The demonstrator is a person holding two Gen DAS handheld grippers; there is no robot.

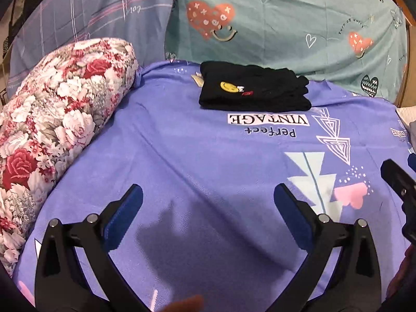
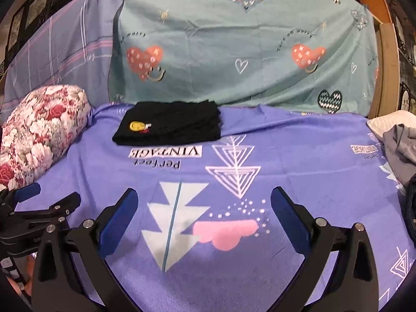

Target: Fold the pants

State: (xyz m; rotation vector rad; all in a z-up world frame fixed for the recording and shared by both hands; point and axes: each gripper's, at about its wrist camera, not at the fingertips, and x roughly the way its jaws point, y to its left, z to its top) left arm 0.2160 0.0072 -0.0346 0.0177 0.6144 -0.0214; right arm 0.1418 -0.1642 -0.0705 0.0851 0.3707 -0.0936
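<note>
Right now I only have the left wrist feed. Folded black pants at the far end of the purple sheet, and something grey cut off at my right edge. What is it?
Observer: A crumpled grey garment, unfolded, at the right edge of the purple sheet.
Operator: Anything else there?
Observer: A white textured cloth behind it, and something dark nearer; I can't identify it.
Operator: Right gripper holding anything?
Observer: No. The right gripper is open and empty over the sheet, like the left gripper.
</note>
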